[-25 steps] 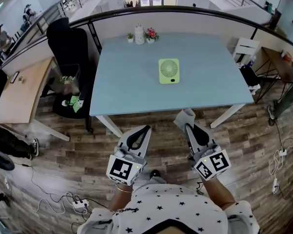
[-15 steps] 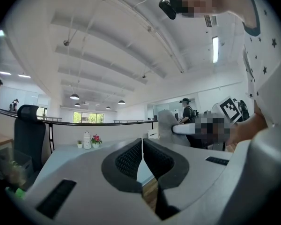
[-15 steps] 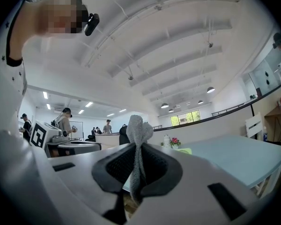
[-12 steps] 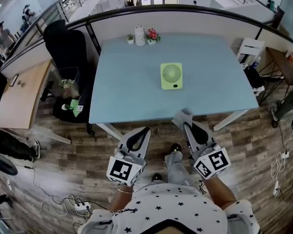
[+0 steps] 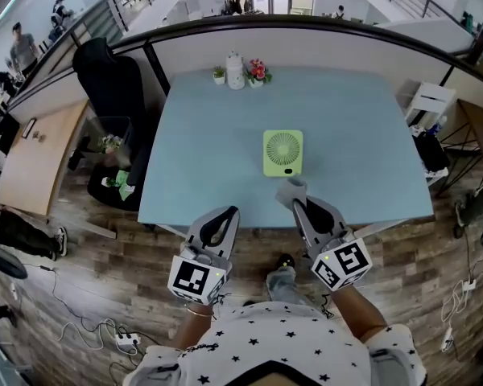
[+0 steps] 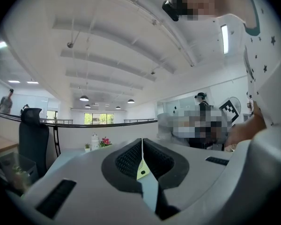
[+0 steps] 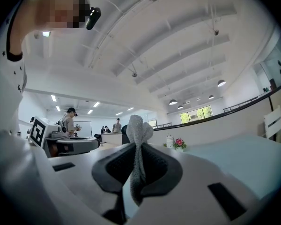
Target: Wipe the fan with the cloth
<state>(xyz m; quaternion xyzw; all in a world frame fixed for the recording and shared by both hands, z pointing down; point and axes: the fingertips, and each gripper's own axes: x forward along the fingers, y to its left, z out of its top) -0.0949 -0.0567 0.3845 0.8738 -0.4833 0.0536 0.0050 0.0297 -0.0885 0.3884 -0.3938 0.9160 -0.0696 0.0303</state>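
Observation:
A small yellow-green square fan (image 5: 282, 152) lies flat on the pale blue table (image 5: 201, 151), right of its middle. My right gripper (image 5: 296, 206) is shut on a grey cloth (image 5: 291, 190). The cloth pokes out over the table's near edge, just short of the fan. In the right gripper view the cloth (image 7: 138, 132) stands pinched between the black pads (image 7: 155, 168). My left gripper (image 5: 227, 215) hovers at the near edge, left of the fan, jaws pressed together with nothing in them. A sliver of the fan (image 6: 141, 170) shows below its closed tips (image 6: 142, 141).
A white pot (image 5: 235, 71) and small flower pots (image 5: 259, 71) stand at the table's far edge. A black office chair (image 5: 113, 79) and a wooden desk (image 5: 32, 155) are to the left. A white stool (image 5: 431, 103) is to the right. Cables (image 5: 105, 336) lie on the wood floor.
The person has stepped toward the table. Both grippers have moved from over the floor to the table's near edge, and the cloth now reaches close to the fan.

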